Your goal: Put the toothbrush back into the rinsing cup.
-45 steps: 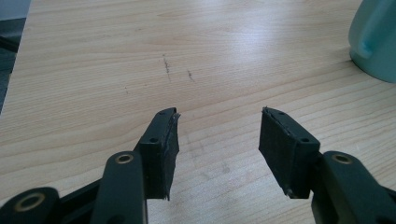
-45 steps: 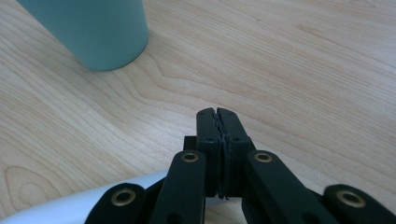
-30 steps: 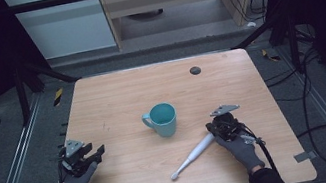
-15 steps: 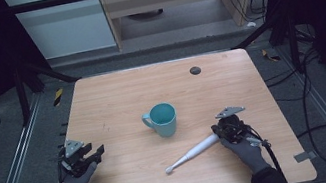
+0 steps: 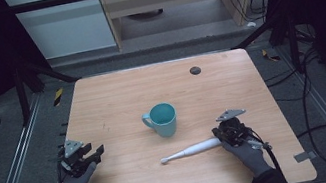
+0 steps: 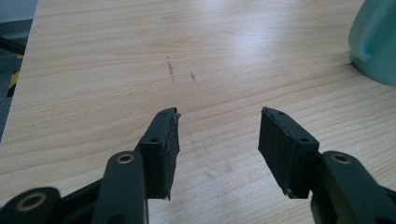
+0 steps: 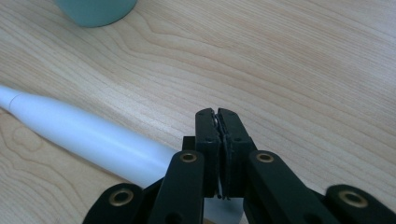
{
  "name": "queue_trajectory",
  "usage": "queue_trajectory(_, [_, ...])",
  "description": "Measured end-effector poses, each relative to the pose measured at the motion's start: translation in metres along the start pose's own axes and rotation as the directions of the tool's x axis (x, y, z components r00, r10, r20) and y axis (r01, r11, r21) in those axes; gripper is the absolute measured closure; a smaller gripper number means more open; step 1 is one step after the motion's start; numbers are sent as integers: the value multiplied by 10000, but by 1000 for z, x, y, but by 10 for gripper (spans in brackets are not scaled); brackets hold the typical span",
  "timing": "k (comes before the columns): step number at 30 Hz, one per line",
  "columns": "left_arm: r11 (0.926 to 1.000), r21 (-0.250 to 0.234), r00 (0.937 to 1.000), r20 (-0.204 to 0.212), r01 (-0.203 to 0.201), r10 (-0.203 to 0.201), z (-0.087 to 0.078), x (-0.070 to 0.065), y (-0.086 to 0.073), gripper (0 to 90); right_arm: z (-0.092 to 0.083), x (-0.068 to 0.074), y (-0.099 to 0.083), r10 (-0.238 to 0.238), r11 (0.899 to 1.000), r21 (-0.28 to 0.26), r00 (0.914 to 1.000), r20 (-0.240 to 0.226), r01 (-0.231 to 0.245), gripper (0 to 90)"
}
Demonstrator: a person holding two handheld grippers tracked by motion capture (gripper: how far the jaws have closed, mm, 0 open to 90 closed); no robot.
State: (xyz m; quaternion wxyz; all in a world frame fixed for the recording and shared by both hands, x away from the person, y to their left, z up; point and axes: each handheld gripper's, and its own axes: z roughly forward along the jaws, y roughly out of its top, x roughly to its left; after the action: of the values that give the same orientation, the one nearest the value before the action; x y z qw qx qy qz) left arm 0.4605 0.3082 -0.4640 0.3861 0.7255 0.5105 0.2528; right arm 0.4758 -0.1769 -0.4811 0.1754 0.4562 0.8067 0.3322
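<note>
A teal mug (image 5: 163,119) stands upright near the middle of the wooden table (image 5: 116,94), its handle to the left. A white electric toothbrush handle (image 5: 189,151) lies flat in front of it, thin end pointing left. My right gripper (image 5: 220,134) rests over the thick end, jaws shut against each other. In the right gripper view the white handle (image 7: 88,133) runs under the right gripper (image 7: 217,114) rather than between its pads, and the mug (image 7: 95,10) is at the top left. My left gripper (image 5: 97,154) sits at the near left, open and empty (image 6: 218,130), the mug (image 6: 376,42) off to its right.
A small black disc (image 5: 194,70) lies on the table's far side, right of centre. Bare wood with a few faint scratches stretches ahead of the left gripper. Dark frame posts, rails and cables surround the table on the floor.
The right gripper has drawn slightly nearer and to the right. The toothbrush handle has swung with it and now lies flatter, closer to crosswise. The left gripper has stayed put.
</note>
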Motion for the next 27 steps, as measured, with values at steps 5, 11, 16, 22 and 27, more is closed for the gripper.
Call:
queue_trajectory(5, [10000,-6,10000,-6,-2,2,-1,0,0,471,-1,2,-1,-112,9999,103,9999,60,111,874])
queue_trajectory(11, [10000,21,10000,-38,0,0,-1,0,0,472,-5,1,-5,-20,10000,79,10000,57,20,873])
queue_trajectory(16, [10000,-33,10000,-49,9,-9,-2,0,0,472,-8,3,-6,-83,9999,96,9999,69,82,870])
queue_trajectory(22, [10000,-46,10000,-58,56,-57,-2,0,0,472,-10,6,-8,-151,9998,131,9999,40,150,869])
queue_trajectory(27, [10000,-36,10000,-67,49,-49,-3,1,0,473,-11,8,-9,-183,9997,141,9998,-17,184,868])
